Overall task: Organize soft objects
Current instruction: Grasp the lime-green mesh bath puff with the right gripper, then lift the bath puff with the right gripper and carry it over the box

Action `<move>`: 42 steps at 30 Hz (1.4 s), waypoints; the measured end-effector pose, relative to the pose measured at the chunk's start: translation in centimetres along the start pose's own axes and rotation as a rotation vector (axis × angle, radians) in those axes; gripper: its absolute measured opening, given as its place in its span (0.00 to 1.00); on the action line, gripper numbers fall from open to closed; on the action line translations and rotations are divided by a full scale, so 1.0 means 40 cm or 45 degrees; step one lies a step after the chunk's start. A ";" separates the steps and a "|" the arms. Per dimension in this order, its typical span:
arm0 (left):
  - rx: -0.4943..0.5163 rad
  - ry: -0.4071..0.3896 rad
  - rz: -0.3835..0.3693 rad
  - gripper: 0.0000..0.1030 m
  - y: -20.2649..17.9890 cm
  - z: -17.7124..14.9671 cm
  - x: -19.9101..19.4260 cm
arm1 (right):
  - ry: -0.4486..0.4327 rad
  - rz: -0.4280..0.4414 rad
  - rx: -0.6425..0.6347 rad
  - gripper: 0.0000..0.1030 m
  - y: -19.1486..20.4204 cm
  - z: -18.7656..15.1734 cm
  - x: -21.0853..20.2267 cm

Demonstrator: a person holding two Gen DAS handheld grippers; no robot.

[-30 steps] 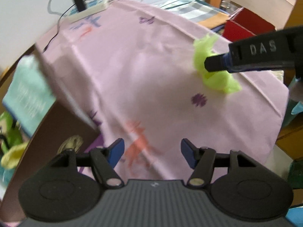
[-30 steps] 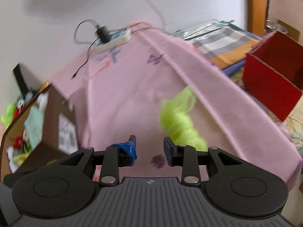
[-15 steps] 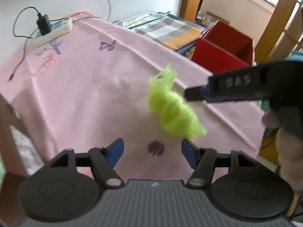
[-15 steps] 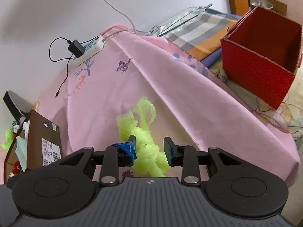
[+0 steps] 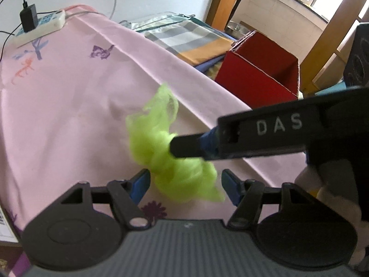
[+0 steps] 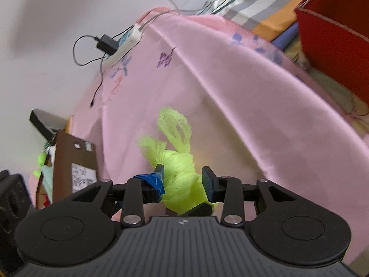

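Note:
A lime-green mesh puff [image 5: 161, 143] lies bunched on the pink printed cloth [image 5: 69, 97]. My right gripper [image 6: 183, 175] has the green mesh puff [image 6: 177, 175] between its jaws, which are opening; the left pad still touches the mesh and the right pad stands just beside it. In the left wrist view the right gripper [image 5: 176, 147] comes in from the right, with a hand behind it. My left gripper [image 5: 185, 185] is open, and the puff's lower end hangs between its blue fingertips without being touched.
An open red box [image 5: 258, 78] stands past the cloth's right edge, beside striped folded fabric [image 5: 184, 39]. A brown cardboard box [image 6: 66, 161] holding soft toys sits at the left. A power strip [image 5: 39, 26] with a charger lies at the back by the wall.
The right gripper's jaws have spread apart around the puff. The left gripper has swung from the brown box towards the puff, which now sits between its fingers.

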State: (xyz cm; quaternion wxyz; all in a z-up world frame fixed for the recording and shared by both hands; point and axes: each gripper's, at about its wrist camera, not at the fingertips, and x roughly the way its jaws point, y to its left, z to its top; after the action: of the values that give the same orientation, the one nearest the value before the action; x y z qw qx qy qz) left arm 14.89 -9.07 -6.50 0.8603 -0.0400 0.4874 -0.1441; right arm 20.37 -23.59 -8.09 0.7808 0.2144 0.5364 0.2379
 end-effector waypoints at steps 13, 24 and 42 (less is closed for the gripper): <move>-0.066 -0.030 0.022 0.62 0.031 -0.010 0.001 | 0.071 0.079 -0.063 0.24 0.020 0.012 0.044; -0.106 -0.186 0.140 0.61 0.079 -0.063 -0.142 | 0.069 0.174 -0.277 0.24 0.161 -0.022 0.041; -0.080 -0.501 0.259 0.62 0.243 -0.144 -0.475 | -0.148 0.301 -0.556 0.24 0.510 -0.129 0.001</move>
State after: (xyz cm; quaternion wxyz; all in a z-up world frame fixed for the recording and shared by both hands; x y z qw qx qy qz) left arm 2.84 6.08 4.18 0.9473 -0.0448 0.3158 -0.0308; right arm 12.64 -6.92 2.21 0.8048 0.1152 0.3979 0.4250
